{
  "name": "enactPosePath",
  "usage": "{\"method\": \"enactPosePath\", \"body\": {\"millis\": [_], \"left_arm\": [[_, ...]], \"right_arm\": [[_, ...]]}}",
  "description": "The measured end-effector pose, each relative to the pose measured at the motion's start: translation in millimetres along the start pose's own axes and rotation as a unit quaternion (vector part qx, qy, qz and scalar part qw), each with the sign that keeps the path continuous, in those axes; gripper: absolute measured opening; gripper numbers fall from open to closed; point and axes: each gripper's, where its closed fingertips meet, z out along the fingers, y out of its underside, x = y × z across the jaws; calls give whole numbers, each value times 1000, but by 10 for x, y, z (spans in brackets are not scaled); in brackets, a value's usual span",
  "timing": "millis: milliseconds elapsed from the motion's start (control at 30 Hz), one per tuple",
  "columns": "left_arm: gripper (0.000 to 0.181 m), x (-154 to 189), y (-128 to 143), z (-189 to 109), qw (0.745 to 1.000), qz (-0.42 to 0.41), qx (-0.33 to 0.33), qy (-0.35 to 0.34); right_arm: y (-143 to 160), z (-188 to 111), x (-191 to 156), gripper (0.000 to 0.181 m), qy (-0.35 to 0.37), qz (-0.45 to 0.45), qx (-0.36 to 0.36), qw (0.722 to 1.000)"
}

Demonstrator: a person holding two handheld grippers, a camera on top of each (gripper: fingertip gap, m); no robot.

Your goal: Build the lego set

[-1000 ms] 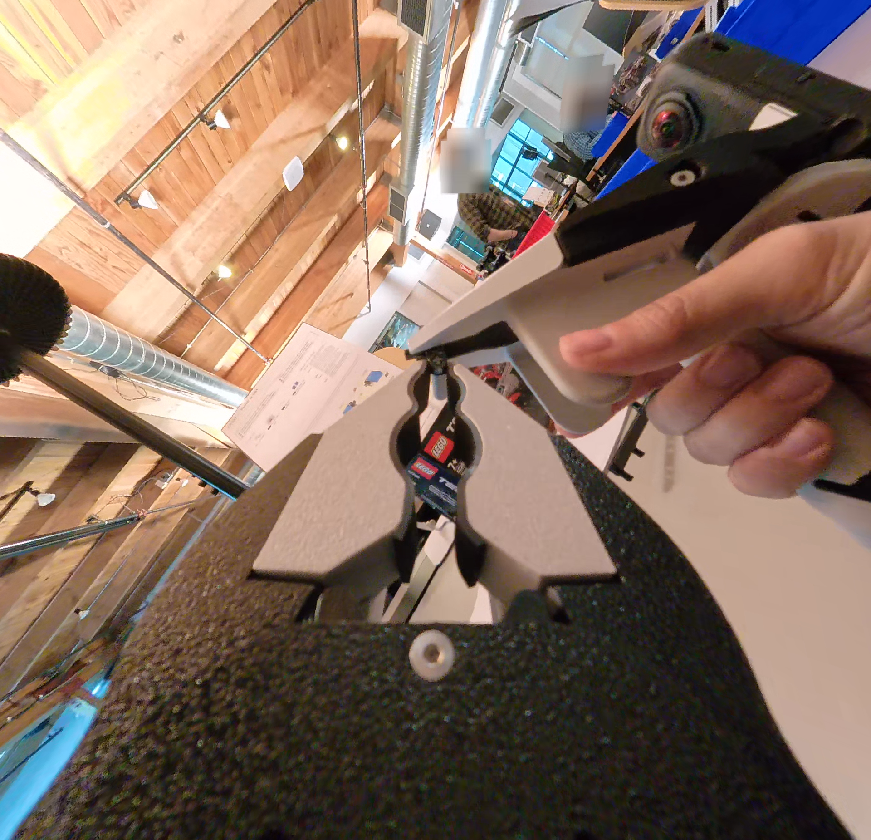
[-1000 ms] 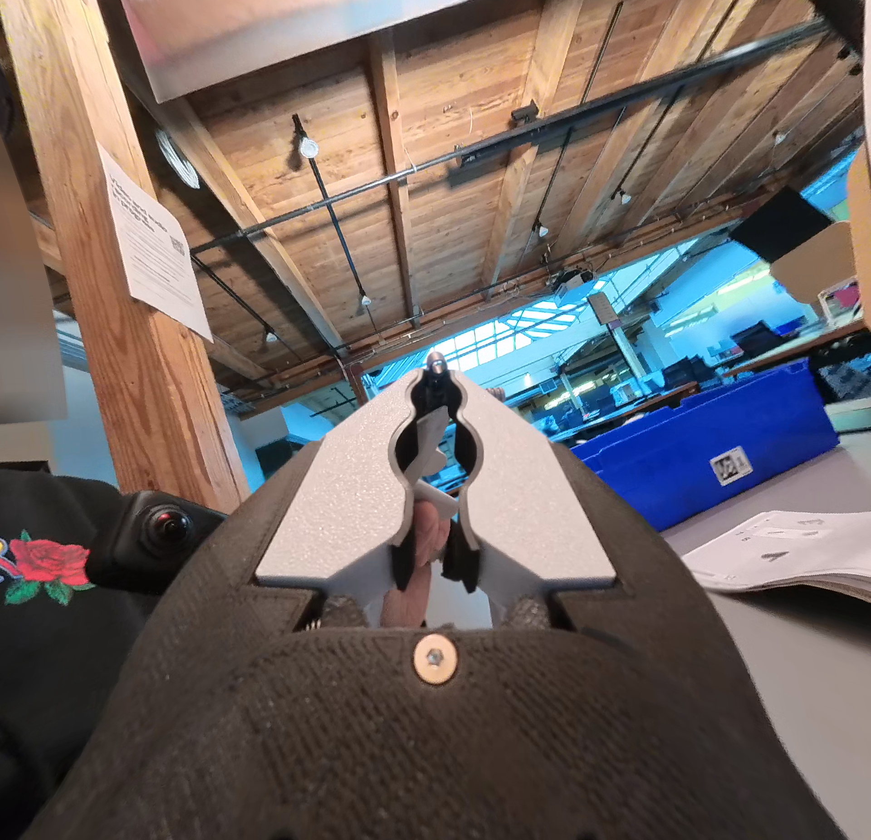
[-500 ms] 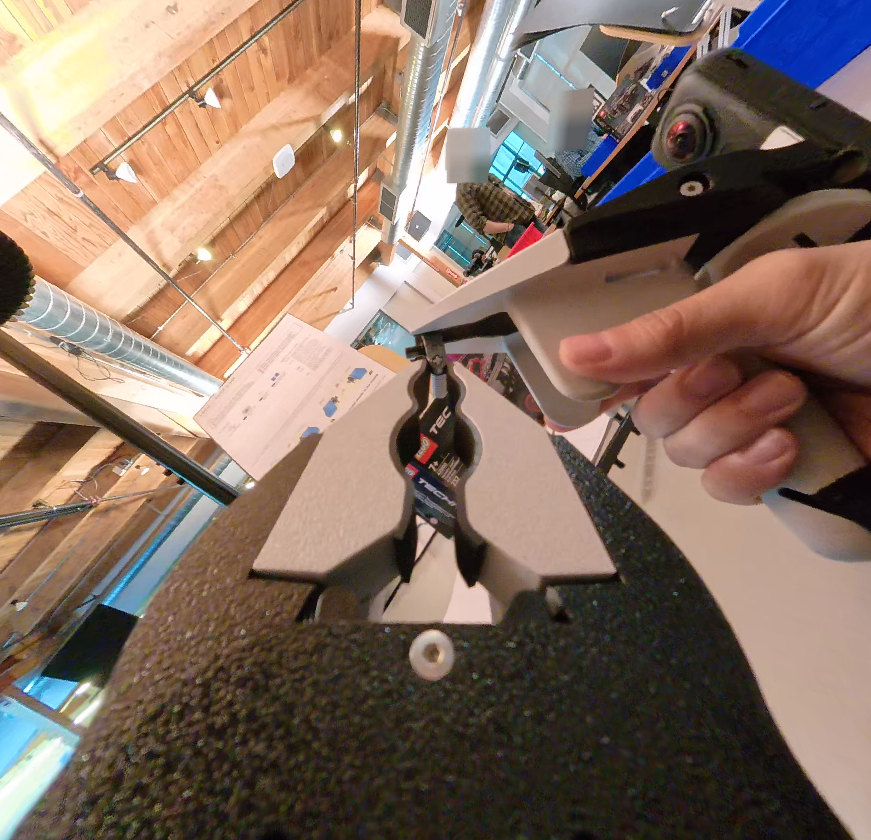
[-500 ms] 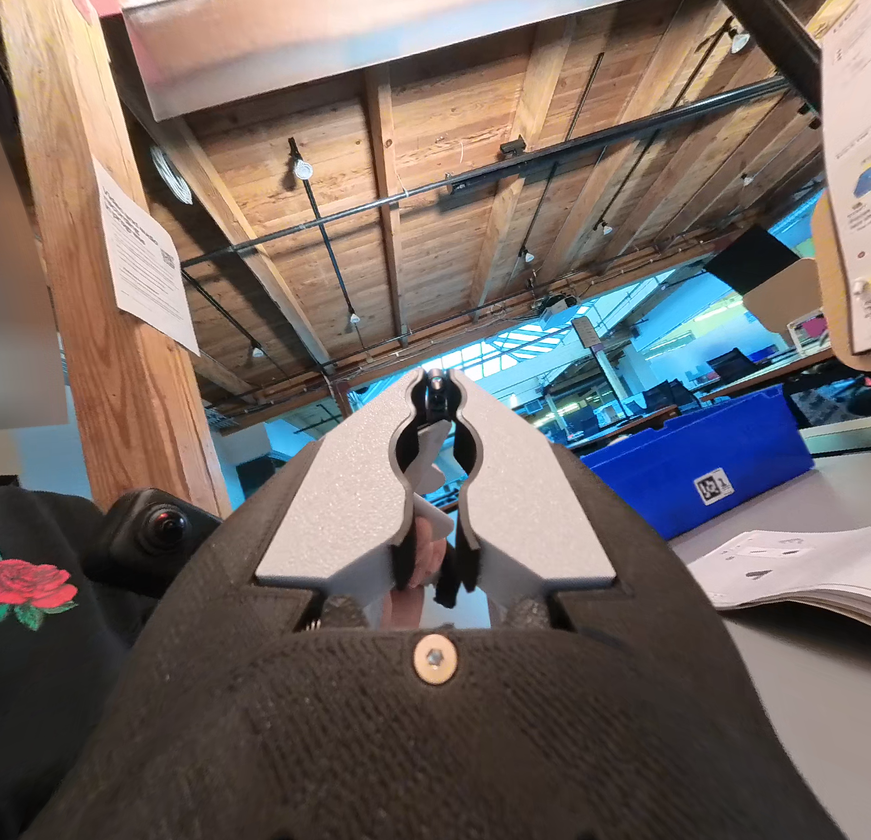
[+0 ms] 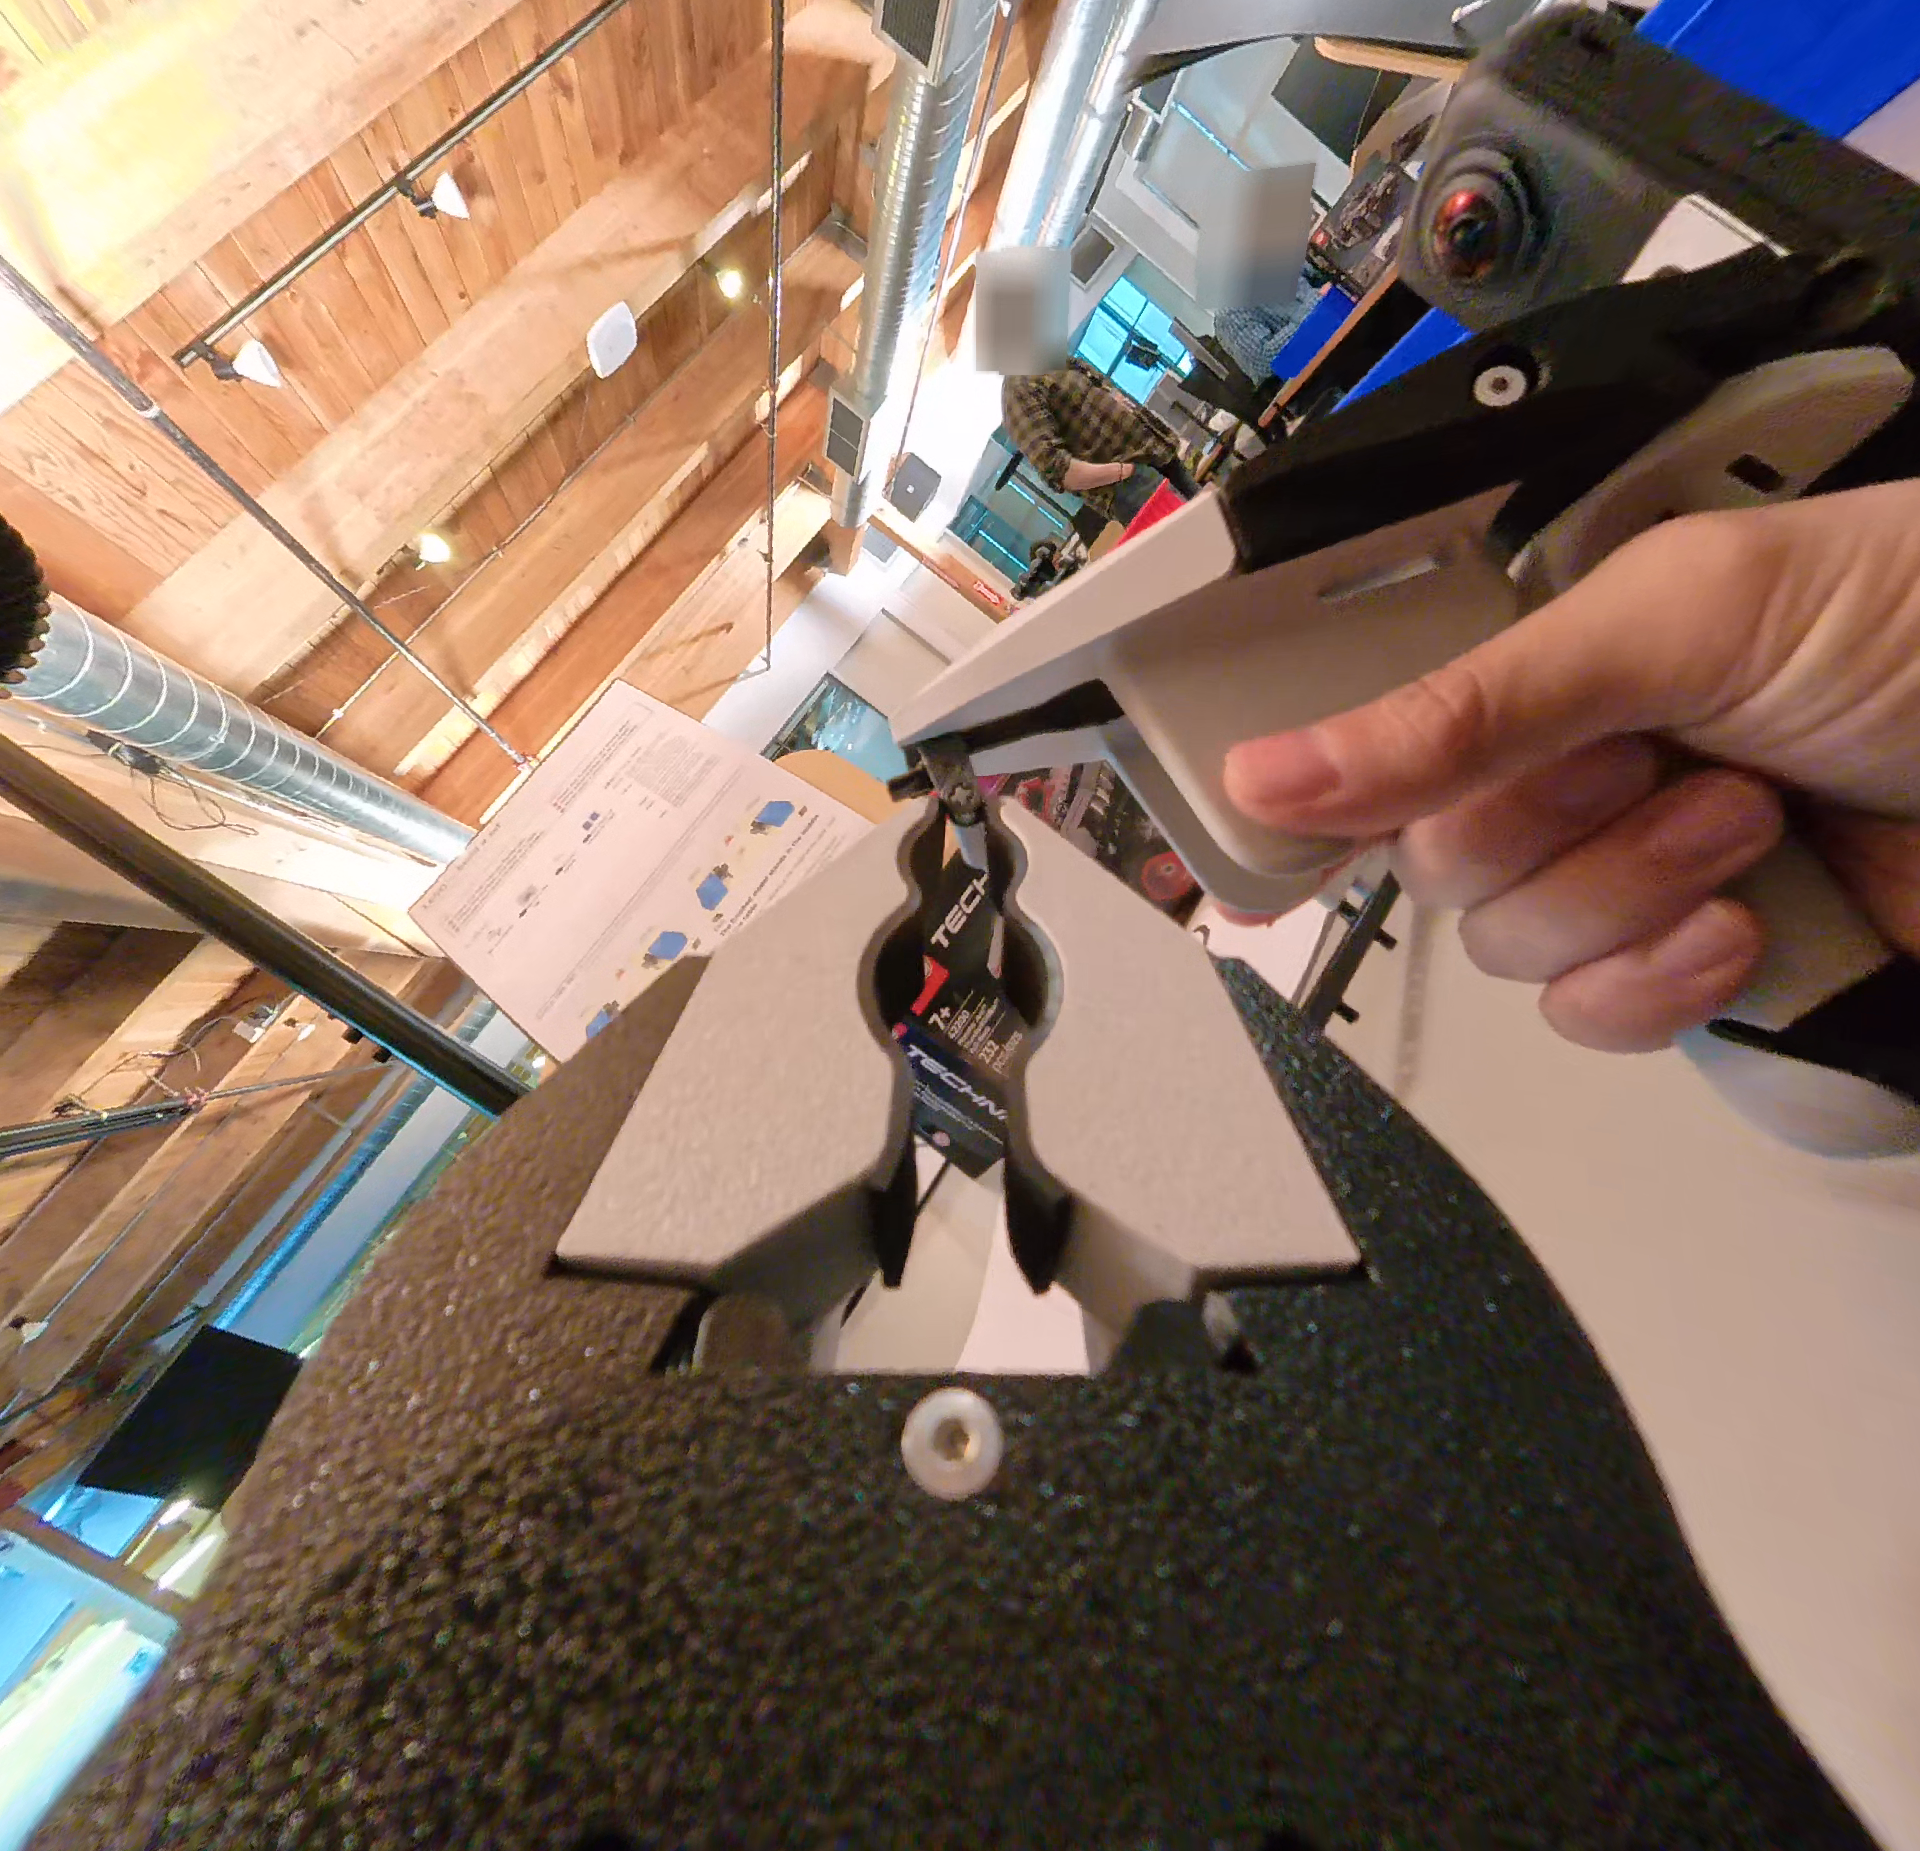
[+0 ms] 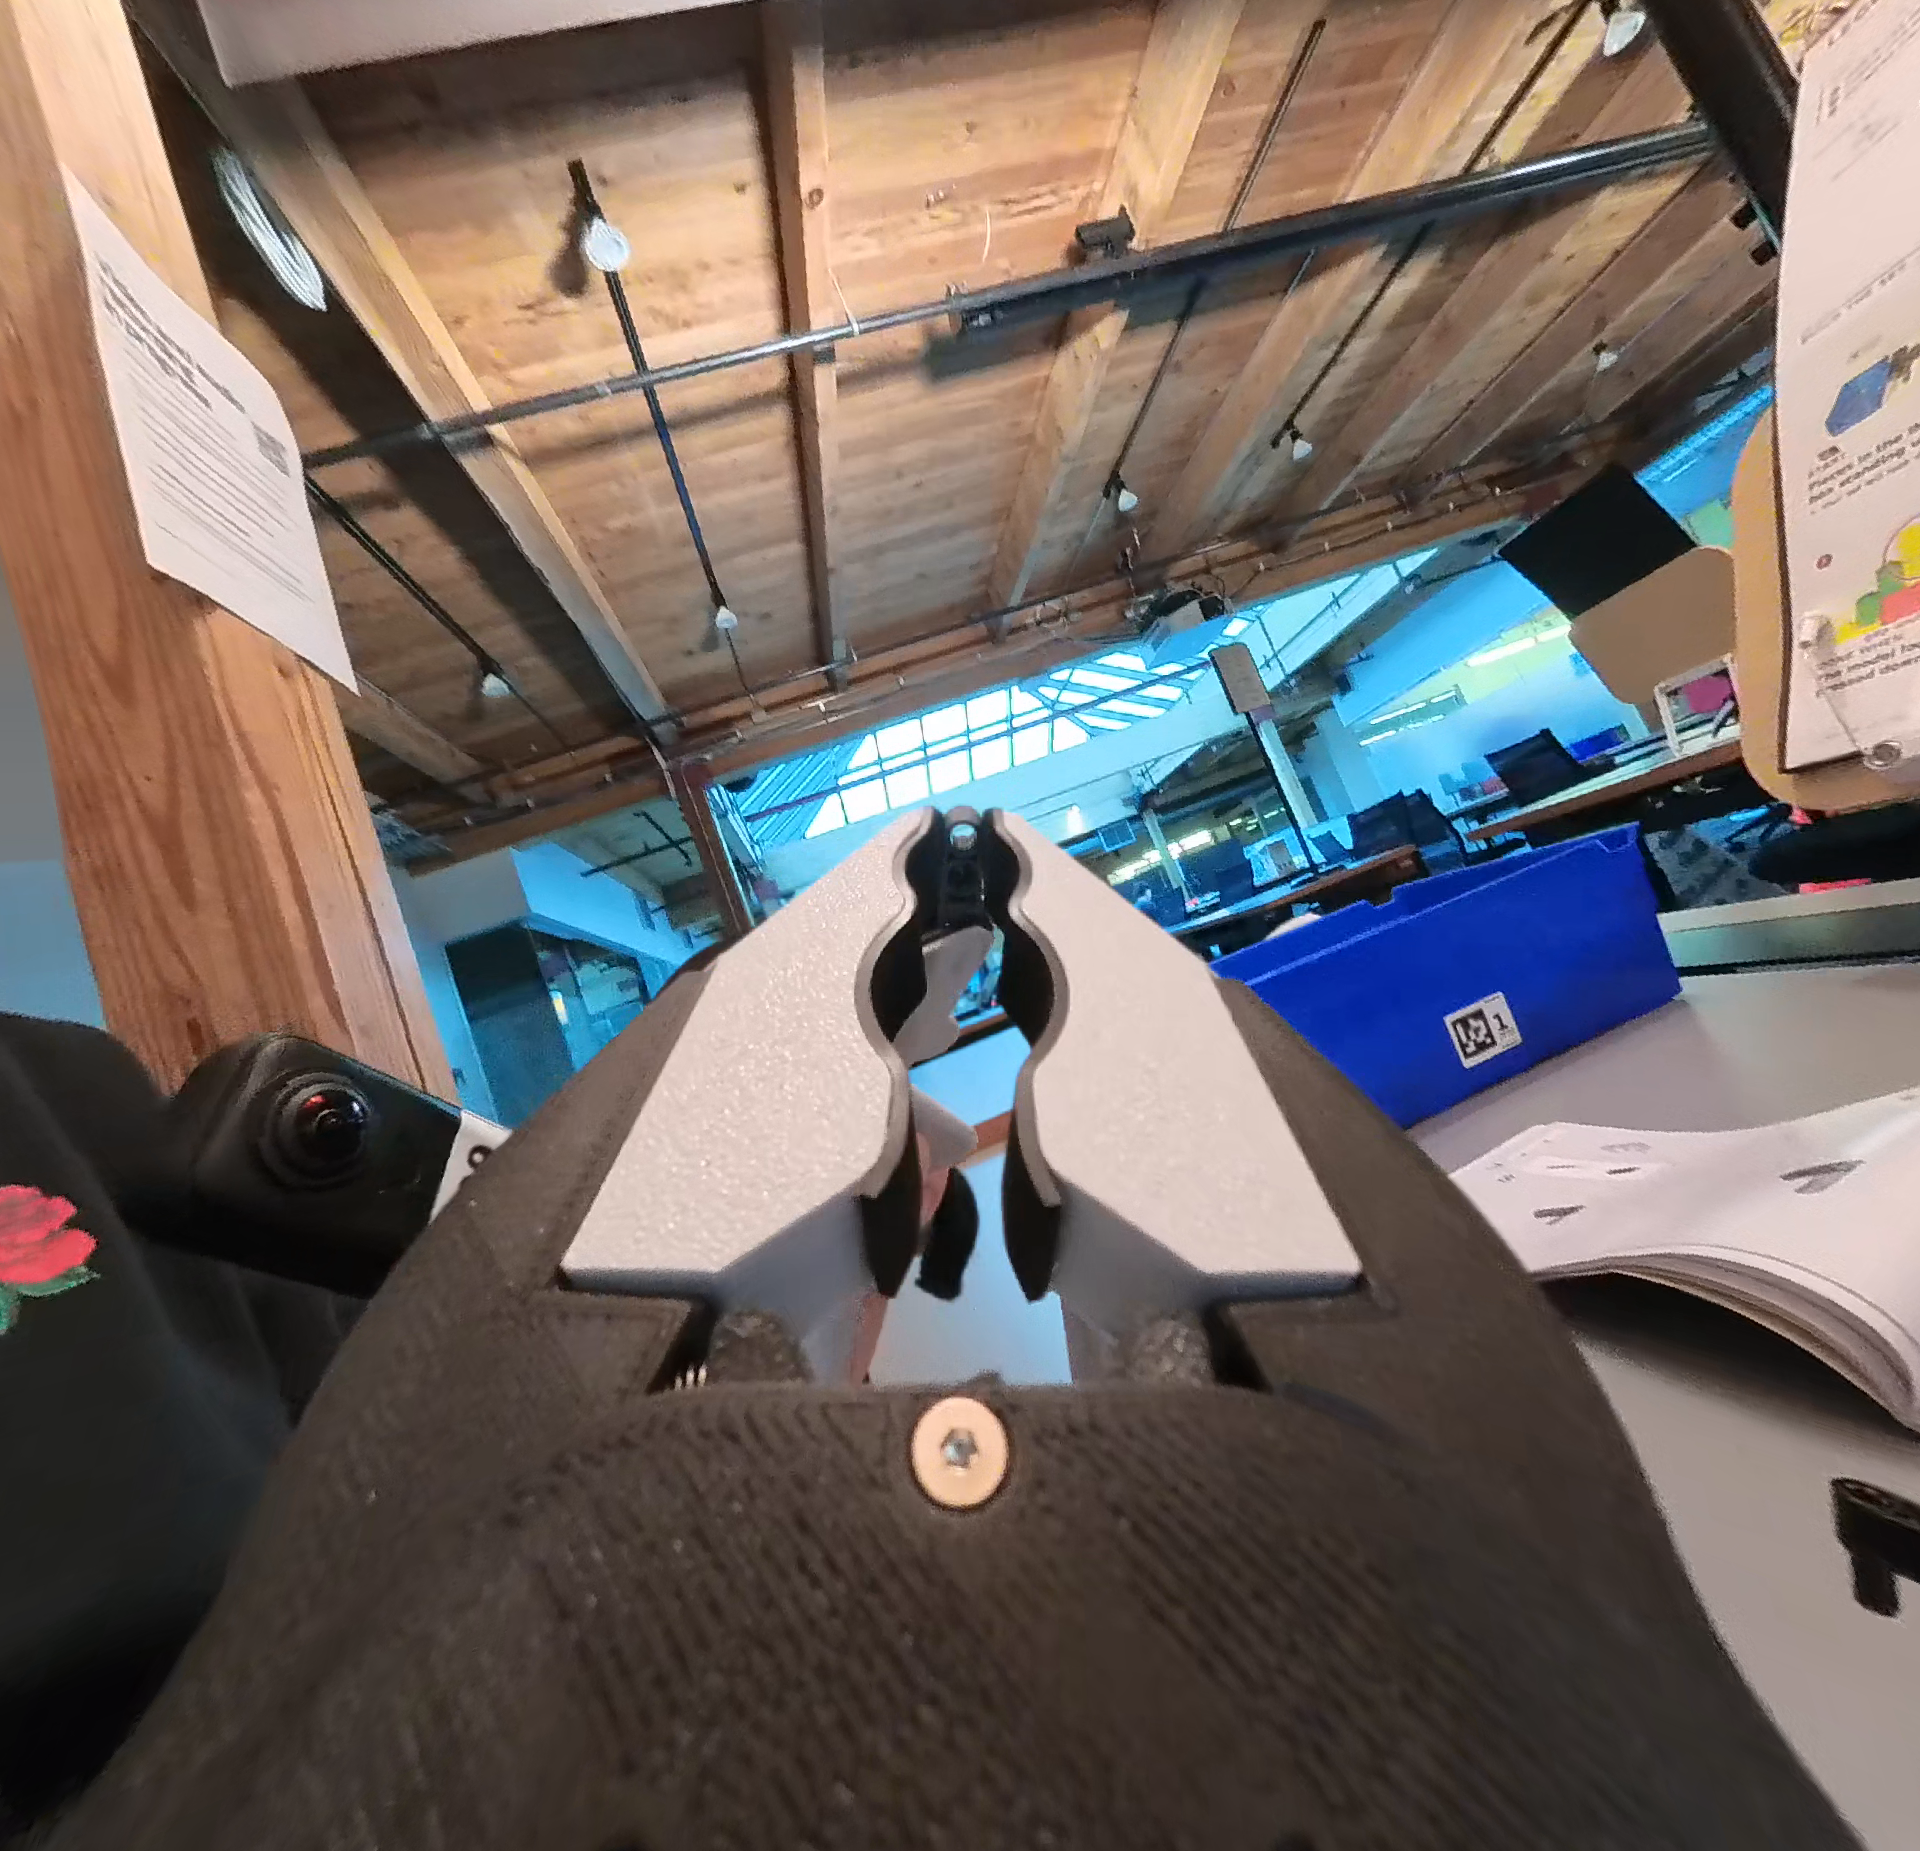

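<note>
Left gripper [image 5: 961, 833] showing pale grey fingers [image 5: 769, 1053] against speckled black body. Right gripper [image 6: 964, 833] wearing same pale grey on fingers [image 6: 1132, 1074], black ribbed body behind. Small lego piece [image 5: 954, 788] at fingertips showing black. Lego box [image 5: 961, 1053] peeking through gap in black with red patch and white lettering. Bin [image 6: 1455, 980] glowing bright blue, carrying white sticker with black pattern. Booklet [image 6: 1704, 1219] lying white with grey drawings on light grey worktop [image 6: 1714, 1510]. Ceiling [image 6: 935, 347] showing warm brown planks. Black sleeve [image 6: 62, 1282] bearing red rose with green leaves.
</note>
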Motion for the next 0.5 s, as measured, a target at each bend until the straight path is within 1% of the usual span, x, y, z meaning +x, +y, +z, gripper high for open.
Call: {"method": "enactPosePath", "body": {"millis": [67,100,133,200,233,267,300,333,367,400,433,467,500], "left_arm": [[6,57,23,22,1000,1,0,19],[12,103,32,37,999,-5,6,42],[12,143,31,41,997,-18,19,73],[9,159,19,6,987,-56,52,140],[8,189,44,-26,977,-74,59,192],[9,262,119,-74,959,-99,49,260],[12,376,238,-155,931,-132,20,341],[17,506,380,-273,893,-165,-19,419],[22,633,517,-411,854,-186,-54,483],[23,742,658,-512,829,-190,-81,519],[24,840,802,-561,822,-177,-97,533],[24,934,927,-586,821,-159,-104,538],[24,999,1029,-559,828,-148,-109,530]], "right_arm": [[6,-28,38,5,0,-3,-11,1000],[6,-50,76,5,6,-7,-20,1000],[1,-72,120,6,14,-15,-31,999],[22,-134,236,5,41,-58,-72,995],[43,-166,279,6,51,-79,-95,991],[40,-192,312,6,59,-97,-107,988],[46,-208,311,6,54,-102,-116,987],[55,-222,327,5,52,-103,-121,986],[73,-239,363,5,57,-104,-124,985],[108,-254,379,5,55,-101,-127,985],[131,-263,379,5,49,-98,-124,986],[129,-266,383,5,49,-92,-116,988],[130,-258,363,5,41,-86,-116,989]]}}
